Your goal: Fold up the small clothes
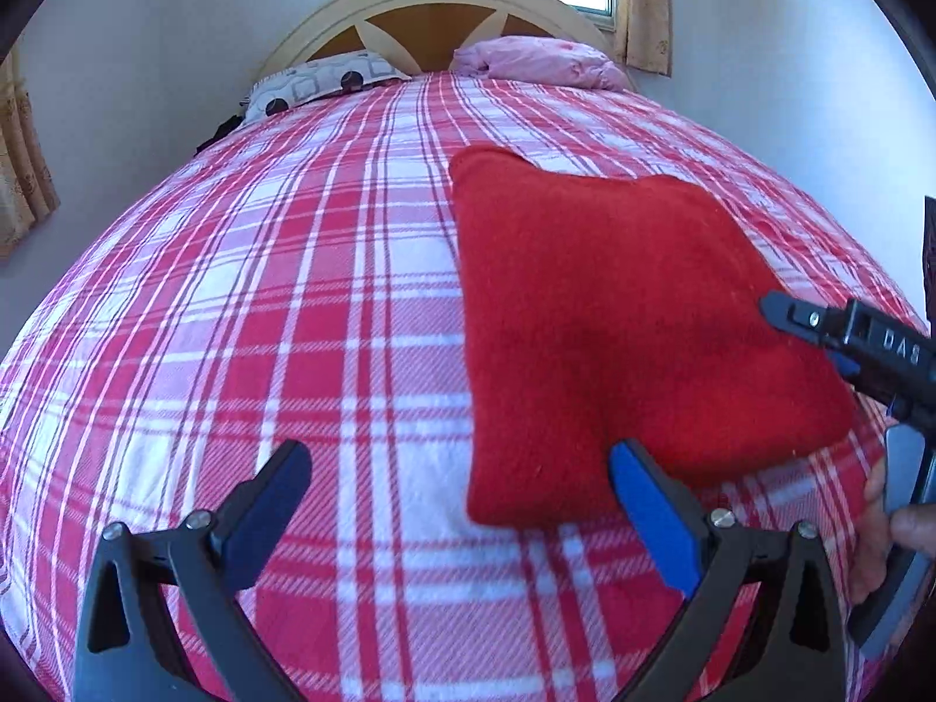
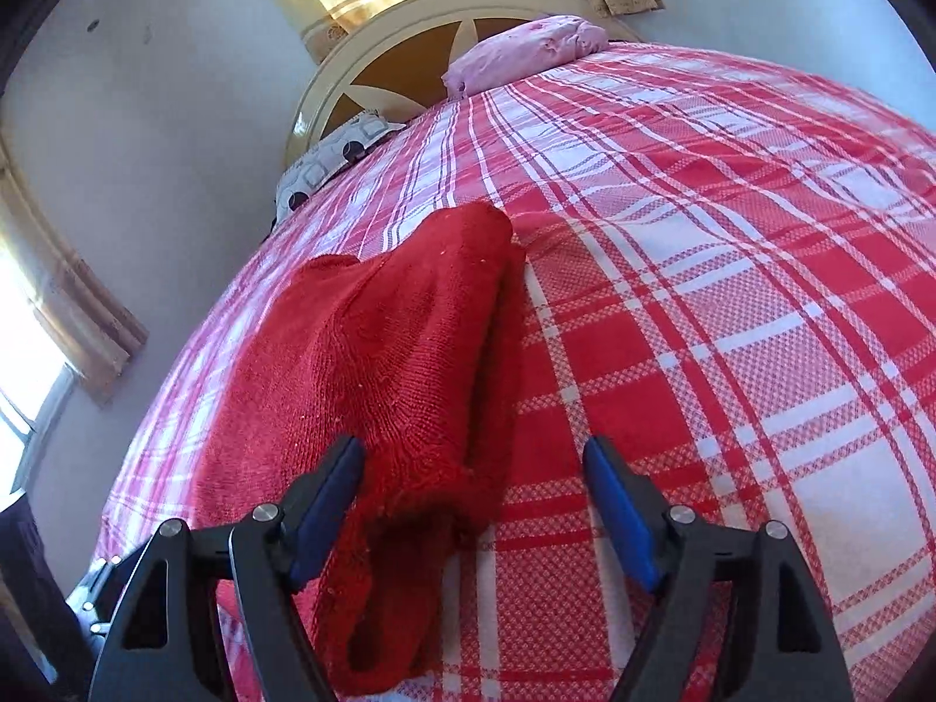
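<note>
— Plaid bedspread (image 1: 234, 304), red and white woven cotton, covers the whole bed; to the left of the red knit garment (image 1: 614, 322) it lies bare right out to the bed's left edge. What stands over it?

— Over that bare stretch, the left gripper (image 1: 462, 520) with its fingers (image 1: 655, 520) spread wide and nothing between them; the right-hand blue pad just overlaps the garment's near edge, though I cannot tell whether it touches.

— And the garment itself?

— Folded into a thick, roughly square pad of fuzzy knit, lying flat on the right half of the bed. In the right wrist view its long axis runs from the near edge up towards the headboard (image 2: 409, 41), with a rolled fold along its right side.

— Further right?

— The right gripper (image 2: 474, 515) sits low at the garment's near end, fingers (image 2: 620, 515) wide apart; the knit's corner lies between them, unpinched. Right of it the plaid spreads open to the far edge. A patterned pillow (image 1: 316, 82) and a pink bundle (image 1: 538, 61) rest by the curved headboard, well apart from the garment.
</note>
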Demonstrator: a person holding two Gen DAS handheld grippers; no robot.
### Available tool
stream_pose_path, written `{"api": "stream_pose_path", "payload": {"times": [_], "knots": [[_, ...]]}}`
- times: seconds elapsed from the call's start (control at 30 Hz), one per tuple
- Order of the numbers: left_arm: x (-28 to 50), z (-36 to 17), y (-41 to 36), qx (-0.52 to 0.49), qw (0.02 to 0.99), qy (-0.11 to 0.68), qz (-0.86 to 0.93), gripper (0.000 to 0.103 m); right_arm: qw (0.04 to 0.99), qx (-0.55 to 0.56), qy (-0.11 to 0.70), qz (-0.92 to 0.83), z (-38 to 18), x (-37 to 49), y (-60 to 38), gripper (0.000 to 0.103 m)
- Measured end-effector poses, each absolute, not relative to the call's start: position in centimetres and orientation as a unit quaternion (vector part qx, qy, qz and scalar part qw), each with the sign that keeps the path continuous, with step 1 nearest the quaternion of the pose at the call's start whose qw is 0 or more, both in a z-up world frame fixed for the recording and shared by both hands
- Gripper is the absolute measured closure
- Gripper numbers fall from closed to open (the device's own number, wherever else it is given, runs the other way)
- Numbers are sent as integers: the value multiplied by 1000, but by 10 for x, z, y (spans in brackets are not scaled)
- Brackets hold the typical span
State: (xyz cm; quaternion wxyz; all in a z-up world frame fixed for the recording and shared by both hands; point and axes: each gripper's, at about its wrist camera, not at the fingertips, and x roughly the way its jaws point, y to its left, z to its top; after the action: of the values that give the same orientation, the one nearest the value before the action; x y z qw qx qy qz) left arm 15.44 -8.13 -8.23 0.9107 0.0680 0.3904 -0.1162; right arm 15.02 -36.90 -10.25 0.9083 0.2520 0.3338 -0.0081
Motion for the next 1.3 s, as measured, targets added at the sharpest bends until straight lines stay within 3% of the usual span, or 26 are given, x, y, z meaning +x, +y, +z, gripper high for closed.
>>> {"api": "stream_pose_path", "payload": {"times": [0.43, 0.77, 1.0, 1.17, 1.3], "knots": [[157, -68, -61, 22, 905, 397, -154, 0, 910, 281, 305, 1, -95, 88, -377, 25], [224, -34, -75, 0, 912, 369, -181, 0, 903, 313, 293, 9, -66, 159, -403, 25], [280, -60, -106, -23, 886, 417, -203, 0, 889, 276, 365, 17, -100, 221, -378, 25], [302, -97, -105, -75, 852, 474, -208, 0, 895, 269, 357, 16, -106, 222, -378, 24], [297, -97, -107, -75, 861, 456, -214, 0, 897, 269, 350, 23, -108, 221, -376, 22]]}}
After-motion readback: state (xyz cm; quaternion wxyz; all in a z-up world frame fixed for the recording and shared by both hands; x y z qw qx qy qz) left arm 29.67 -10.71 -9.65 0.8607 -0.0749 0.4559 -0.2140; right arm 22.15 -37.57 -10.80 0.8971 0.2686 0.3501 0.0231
